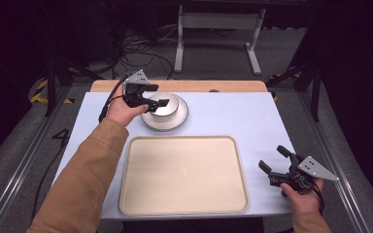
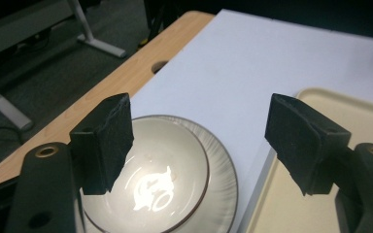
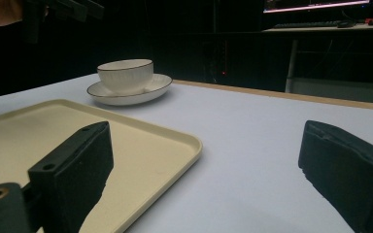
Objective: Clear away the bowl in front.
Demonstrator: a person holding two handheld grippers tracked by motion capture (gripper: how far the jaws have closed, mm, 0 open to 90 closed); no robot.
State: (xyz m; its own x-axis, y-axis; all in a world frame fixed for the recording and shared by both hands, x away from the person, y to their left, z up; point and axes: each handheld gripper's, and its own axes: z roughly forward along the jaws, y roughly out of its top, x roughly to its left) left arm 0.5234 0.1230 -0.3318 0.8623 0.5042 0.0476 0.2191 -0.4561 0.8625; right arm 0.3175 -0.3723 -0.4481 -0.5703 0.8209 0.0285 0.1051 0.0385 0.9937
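A white bowl [image 1: 168, 104] with a dark rim stands in a matching plate [image 1: 161, 123] at the back of the white table. My left gripper [image 1: 158, 95] hovers above the bowl's left side, open, with nothing between its pads. In the left gripper view the bowl [image 2: 160, 165] and plate [image 2: 222, 170] lie below the spread jaws of my left gripper [image 2: 199, 141]. My right gripper [image 1: 272, 158] rests low at the table's front right, open and holding nothing. In the right gripper view, past my right gripper [image 3: 204, 179], are the bowl [image 3: 126, 73] and plate [image 3: 151, 90].
A large beige tray [image 1: 183, 174] lies at the front centre of the table, between the two hands; its corner [image 3: 126, 141] sits just left of the right jaws. A wooden strip [image 1: 213, 86] edges the table's far side. Dark floor, cables and a desk frame lie beyond.
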